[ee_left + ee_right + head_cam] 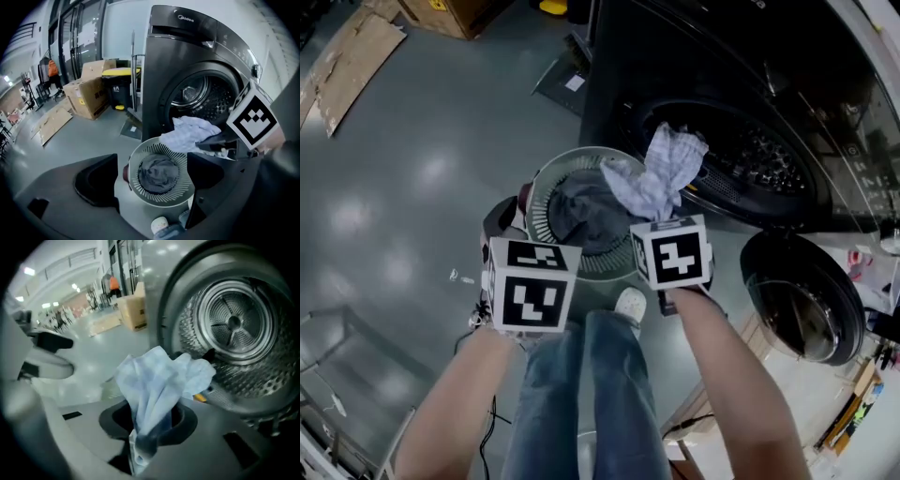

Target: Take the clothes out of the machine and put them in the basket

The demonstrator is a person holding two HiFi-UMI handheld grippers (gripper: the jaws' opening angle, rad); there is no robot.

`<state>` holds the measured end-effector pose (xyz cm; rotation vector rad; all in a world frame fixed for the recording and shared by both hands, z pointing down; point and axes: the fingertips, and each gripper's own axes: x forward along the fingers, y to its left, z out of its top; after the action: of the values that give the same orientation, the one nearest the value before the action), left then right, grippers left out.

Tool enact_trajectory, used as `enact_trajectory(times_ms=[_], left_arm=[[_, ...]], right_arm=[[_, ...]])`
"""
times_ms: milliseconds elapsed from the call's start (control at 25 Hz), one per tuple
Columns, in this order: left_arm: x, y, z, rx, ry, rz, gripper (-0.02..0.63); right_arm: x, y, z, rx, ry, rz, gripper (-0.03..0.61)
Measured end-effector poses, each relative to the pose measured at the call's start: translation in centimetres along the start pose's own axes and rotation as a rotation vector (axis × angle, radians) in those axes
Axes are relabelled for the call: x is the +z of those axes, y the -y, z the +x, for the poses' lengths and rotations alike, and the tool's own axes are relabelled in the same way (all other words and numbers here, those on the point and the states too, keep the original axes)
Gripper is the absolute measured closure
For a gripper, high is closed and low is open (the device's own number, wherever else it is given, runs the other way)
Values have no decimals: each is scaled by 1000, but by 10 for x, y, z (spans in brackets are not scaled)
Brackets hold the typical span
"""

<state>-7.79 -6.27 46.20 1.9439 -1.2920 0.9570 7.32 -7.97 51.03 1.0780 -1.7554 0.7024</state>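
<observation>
Currently: the right tool (150,420) is clenched on a pale blue checked cloth (159,376), with a bunched fold pinched between the jaws and the rest fanning up and out in loose folds. In the head view the cloth hangs clear of the machine (750,155), over the far rim of the white slatted basket (546,178), in front of the open drum. A dark grey garment (581,211) already lies in the basket. The left tool (152,178) is released, its jaws wide apart with nothing between them, and is held above the basket.

Handling, judged from the drape:
- The cloth looks thin, light and fully limp, with no stiffness to steer by.
- It is not fragile and unlikely to slip from a bunched grip.
- The best hold is a gathered fold, as now. A single edge would let the free ends trail.
- Loose ends could snag on the basket rim, so it should be released well over the centre.
</observation>
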Motion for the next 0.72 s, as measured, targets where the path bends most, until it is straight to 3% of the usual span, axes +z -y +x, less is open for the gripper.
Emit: enact_trajectory(times_ms=[320,480,720], left_arm=[[-2,-36,-28,37,27,-110,158],[-1,-41,-39,38,40,-145,158],[-1,-37,-46,23,52,-125,158]], right_arm=[[-8,-95,-35,200,17,62,491],[-8,-108,-47,217,32,108,491],[-3,-91,-47,196,68,131,482]])
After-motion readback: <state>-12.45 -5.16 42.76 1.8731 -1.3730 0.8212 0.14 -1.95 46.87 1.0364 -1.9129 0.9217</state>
